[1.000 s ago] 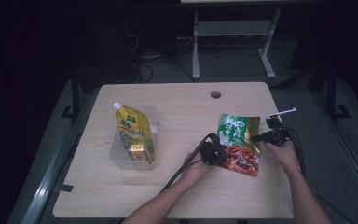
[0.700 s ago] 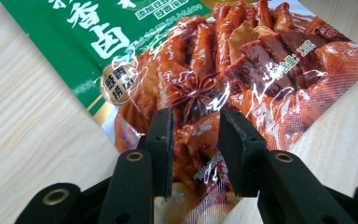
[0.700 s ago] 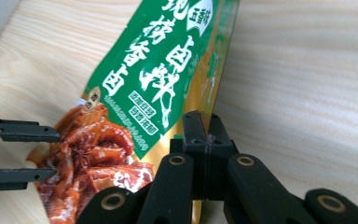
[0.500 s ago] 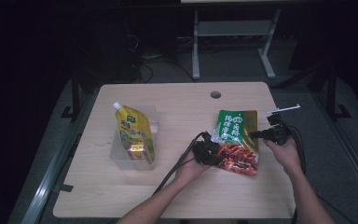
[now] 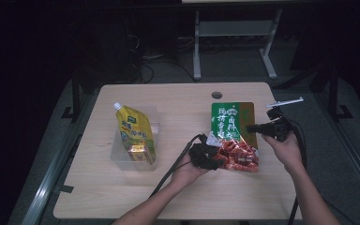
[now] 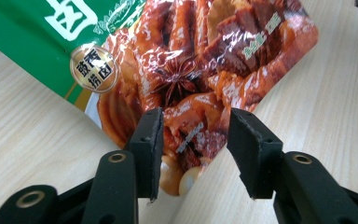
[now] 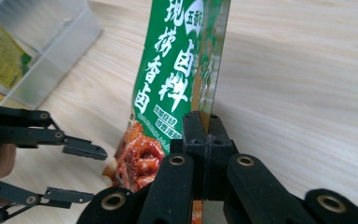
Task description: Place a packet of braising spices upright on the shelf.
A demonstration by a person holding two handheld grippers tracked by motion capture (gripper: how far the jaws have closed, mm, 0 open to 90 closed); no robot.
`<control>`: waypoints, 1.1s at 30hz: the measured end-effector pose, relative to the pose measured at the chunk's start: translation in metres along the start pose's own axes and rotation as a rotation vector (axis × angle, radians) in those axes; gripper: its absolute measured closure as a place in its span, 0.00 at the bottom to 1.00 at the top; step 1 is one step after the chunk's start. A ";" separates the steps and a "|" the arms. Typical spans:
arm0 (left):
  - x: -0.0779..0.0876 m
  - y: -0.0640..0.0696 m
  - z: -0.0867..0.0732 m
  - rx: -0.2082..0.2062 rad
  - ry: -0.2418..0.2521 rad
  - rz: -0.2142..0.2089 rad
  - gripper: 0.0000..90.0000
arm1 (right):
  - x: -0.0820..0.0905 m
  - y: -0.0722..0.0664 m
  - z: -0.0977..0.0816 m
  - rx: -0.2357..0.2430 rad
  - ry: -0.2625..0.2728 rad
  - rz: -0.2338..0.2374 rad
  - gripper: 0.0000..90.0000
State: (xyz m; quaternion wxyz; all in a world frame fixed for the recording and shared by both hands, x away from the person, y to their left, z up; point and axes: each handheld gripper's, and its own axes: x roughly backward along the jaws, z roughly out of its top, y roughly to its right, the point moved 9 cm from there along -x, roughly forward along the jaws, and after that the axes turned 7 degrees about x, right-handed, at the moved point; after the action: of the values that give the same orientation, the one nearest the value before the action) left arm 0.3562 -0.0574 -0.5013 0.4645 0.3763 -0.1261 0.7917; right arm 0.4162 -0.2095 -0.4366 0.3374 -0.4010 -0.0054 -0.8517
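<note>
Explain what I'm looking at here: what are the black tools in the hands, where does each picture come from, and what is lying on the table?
A person sits at a wooden table and holds a handheld two-jaw gripper in each hand. The high view looks down from above the person's side. The other two pictures come from a camera on each gripper, looking along its black jaws.

The right gripper is shut on the edge of a green and red food pouch and holds that side up off the table. The left gripper sits at the pouch's red end; its jaws have just been opening, and the pouch lies between them without being pressed.

Farther left stands a clear plastic bin with a yellow spouted pouch lying in it.
</note>
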 end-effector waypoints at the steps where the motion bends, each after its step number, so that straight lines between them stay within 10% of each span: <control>1: 0.001 0.000 -0.001 0.002 0.005 -0.002 0.61 | 0.001 -0.002 0.001 0.006 0.000 0.001 1.00; 33: 0.026 -0.002 -0.022 -0.018 0.039 0.014 0.52 | 0.017 -0.061 0.054 0.186 0.135 -0.031 1.00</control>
State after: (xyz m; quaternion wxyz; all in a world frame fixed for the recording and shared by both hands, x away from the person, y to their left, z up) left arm 0.3397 -0.0272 -0.4982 0.4648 0.3558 -0.1268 0.8008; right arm 0.4107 -0.1570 -0.3724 0.3598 -0.3096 -0.0681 -0.8775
